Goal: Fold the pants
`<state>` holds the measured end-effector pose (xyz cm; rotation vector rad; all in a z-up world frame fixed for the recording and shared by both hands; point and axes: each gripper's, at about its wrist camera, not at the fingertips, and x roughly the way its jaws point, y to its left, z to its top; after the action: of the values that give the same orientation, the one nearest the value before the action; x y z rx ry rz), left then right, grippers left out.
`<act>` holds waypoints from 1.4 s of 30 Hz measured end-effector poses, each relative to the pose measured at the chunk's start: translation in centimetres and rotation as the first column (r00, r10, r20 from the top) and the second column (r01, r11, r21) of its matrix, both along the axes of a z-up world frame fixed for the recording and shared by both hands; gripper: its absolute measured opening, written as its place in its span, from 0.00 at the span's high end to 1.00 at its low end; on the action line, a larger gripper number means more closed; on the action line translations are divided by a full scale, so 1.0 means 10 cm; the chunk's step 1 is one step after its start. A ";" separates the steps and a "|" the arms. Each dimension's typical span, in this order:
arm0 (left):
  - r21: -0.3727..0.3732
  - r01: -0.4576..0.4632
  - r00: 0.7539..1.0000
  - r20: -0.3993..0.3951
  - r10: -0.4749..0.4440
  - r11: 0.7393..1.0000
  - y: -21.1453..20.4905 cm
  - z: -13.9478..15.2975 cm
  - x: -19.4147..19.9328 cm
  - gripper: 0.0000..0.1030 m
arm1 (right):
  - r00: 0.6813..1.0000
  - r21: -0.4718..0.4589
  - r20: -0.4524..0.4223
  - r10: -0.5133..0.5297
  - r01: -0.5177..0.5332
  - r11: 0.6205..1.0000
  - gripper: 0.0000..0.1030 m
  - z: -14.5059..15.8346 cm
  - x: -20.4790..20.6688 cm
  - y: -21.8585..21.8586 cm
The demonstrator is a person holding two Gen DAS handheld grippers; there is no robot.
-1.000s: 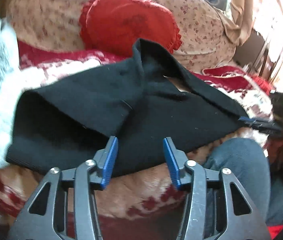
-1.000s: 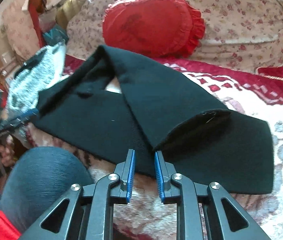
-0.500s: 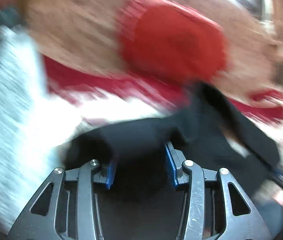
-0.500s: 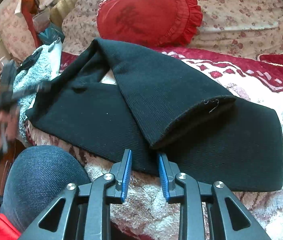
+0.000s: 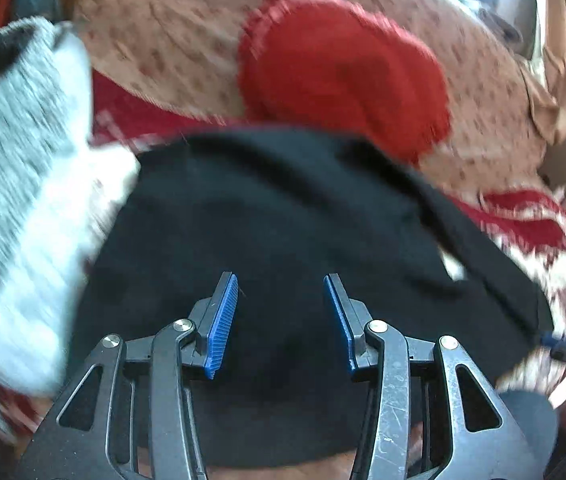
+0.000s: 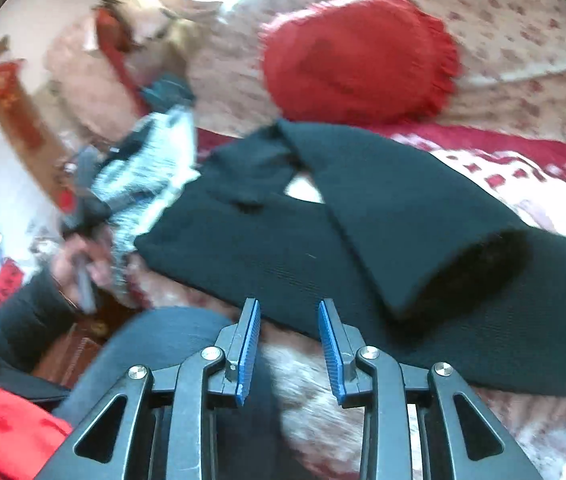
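Note:
The black knit pants (image 6: pixel 383 240) lie on the patterned bed cover, one leg folded over the other with its open cuff (image 6: pixel 479 264) at the right. In the left wrist view the pants (image 5: pixel 283 220) fill the middle. My left gripper (image 5: pixel 281 292) is open, its blue pads over the black cloth at the pants' left end. My right gripper (image 6: pixel 289 312) is open and empty, just short of the pants' near edge, above my knee.
A red round cushion (image 6: pixel 359 56) leans on the floral backrest (image 5: pixel 163 40) behind the pants. A grey-white fuzzy garment (image 5: pixel 15 200) lies at the left. My jeans-clad knee (image 6: pixel 171 344) is at the front. The red-and-white bed cover (image 6: pixel 523 168) extends right.
My left gripper moved left and forward over the pants' left end. My right gripper's jaws opened wider and it turned a little to the left.

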<state>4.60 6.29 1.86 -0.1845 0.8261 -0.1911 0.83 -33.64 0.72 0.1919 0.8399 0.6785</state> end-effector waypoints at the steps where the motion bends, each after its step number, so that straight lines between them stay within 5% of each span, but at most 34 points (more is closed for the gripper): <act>1: 0.014 -0.002 1.000 0.000 0.002 1.000 -0.07 -0.07 -0.02 0.55 | 1.000 0.013 -0.008 -0.007 0.007 1.000 0.72 -0.02 0.04 0.01; 5: 0.049 -0.012 0.998 0.069 0.009 0.999 -0.25 -0.14 -0.09 0.36 | 0.996 0.012 -0.066 -0.057 0.058 0.998 0.72 -0.17 0.28 0.11; 9: 0.067 -0.014 0.998 0.058 0.010 0.998 -0.27 -0.18 -0.05 0.35 | 0.993 -0.080 -0.096 -0.073 0.065 0.995 0.75 -0.30 0.44 0.23; 12: 0.050 -0.012 0.999 0.054 0.009 0.999 -0.21 -0.19 -0.01 0.35 | 0.975 -0.121 0.006 -0.221 0.220 0.968 0.76 -0.10 0.66 0.02; 14: 0.047 -0.013 0.999 0.048 0.010 0.999 -0.20 -0.19 -0.01 0.35 | 0.910 -0.060 0.111 -0.399 0.407 0.912 0.75 0.10 0.85 -0.34; 17: 0.040 -0.010 0.999 0.041 0.008 0.999 -0.19 -0.20 -0.01 0.35 | 0.759 0.060 0.212 -0.615 0.618 0.784 0.75 0.29 0.92 -0.88; 19: 0.034 -0.006 0.999 0.041 0.005 0.999 -0.18 -0.20 -0.01 0.35 | 0.739 0.101 0.146 -0.658 0.650 0.753 0.75 0.26 0.91 -1.02; 23: 0.049 -0.008 0.999 0.053 0.006 0.999 -0.20 -0.22 -0.03 0.34 | 0.780 0.145 0.087 -0.620 0.605 0.782 0.75 0.26 0.75 -0.96; 29: 0.065 -0.009 0.999 0.053 0.006 0.998 -0.25 -0.22 -0.02 0.29 | 0.880 -0.094 0.241 -0.409 0.441 0.893 0.70 0.31 0.78 -0.61; 33: 0.063 -0.008 0.999 0.051 0.004 0.998 -0.25 -0.22 -0.01 0.29 | 0.924 -0.178 0.185 -0.333 0.365 0.914 0.69 0.06 0.97 -0.54; 36: 0.060 -0.010 0.999 0.052 0.007 0.998 -0.26 -0.23 -0.02 0.29 | 0.938 -0.131 0.130 -0.321 0.337 0.932 0.69 -0.01 1.07 -0.60; 38: 0.064 -0.013 0.999 0.054 0.010 0.998 -0.27 -0.23 -0.02 0.29 | 0.957 -0.101 0.100 -0.273 0.282 0.954 0.77 -0.02 1.07 -0.59; 39: 0.066 -0.014 0.998 0.055 0.010 0.998 -0.27 -0.24 -0.03 0.29 | 0.960 -0.107 0.104 -0.259 0.269 0.957 0.97 -0.01 1.07 -0.57; 42: 0.068 -0.016 0.998 0.057 0.012 0.998 -0.28 -0.24 -0.04 0.29 | 0.949 -0.078 0.125 -0.289 0.300 0.951 0.97 0.08 1.09 -0.62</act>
<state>4.23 3.49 -0.58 -0.1199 0.7742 -0.1542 11.69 -39.87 1.49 0.1863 0.7154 0.3634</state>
